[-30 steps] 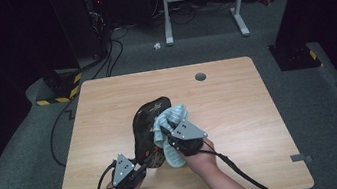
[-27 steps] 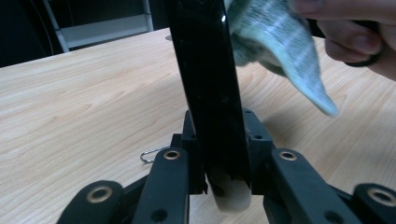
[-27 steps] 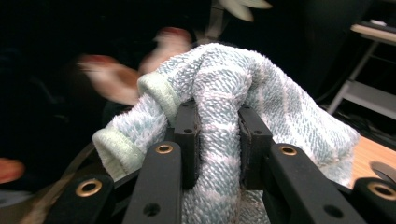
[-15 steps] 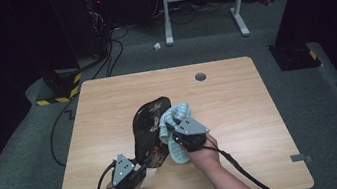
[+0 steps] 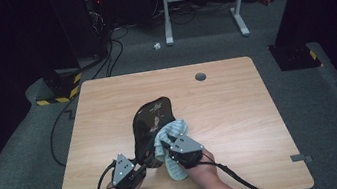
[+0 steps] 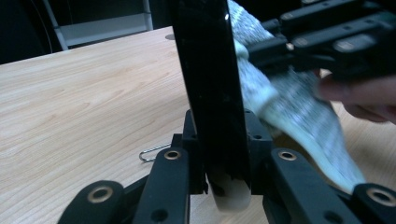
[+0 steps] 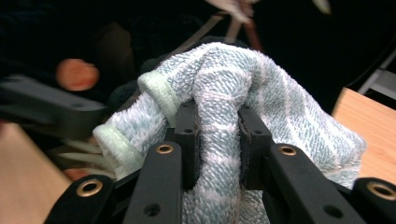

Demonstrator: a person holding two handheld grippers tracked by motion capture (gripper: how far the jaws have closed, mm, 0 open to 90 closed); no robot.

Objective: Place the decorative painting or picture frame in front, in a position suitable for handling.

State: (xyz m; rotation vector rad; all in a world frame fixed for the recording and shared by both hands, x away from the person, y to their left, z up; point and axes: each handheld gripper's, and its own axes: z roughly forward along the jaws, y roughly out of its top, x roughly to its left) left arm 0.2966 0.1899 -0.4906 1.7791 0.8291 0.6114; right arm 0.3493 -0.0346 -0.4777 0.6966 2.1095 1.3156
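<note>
Since a second ago your right gripper has slid the cloth down the face of the tray, toward its lower end; your left gripper hasn't budged.

Tray: dark lacquered piece with a painted motif, stood on edge and leaning away from you, near the front middle of the surface. Your left gripper's fingers are closed tight on the tray's bottom edge, as the left gripper view shows, with the black slab rising straight up between them. That grip is there to prop the tray up so its face is exposed for wiping; let go and it likely drops flat.

Cloth: light blue striped terry, bunched against the tray's right side, tail hanging down onto the surface just beside the tray's base. Right gripper's fingers are nearly together, pinching a thick fold of the cloth so a padded wad faces the tray. Good for rubbing without the hard fingers scraping the lacquer.

My read: mid-wipe, downstroke. A small wire clip lies on the surface left of the tray's base, clear of both grippers.
</note>
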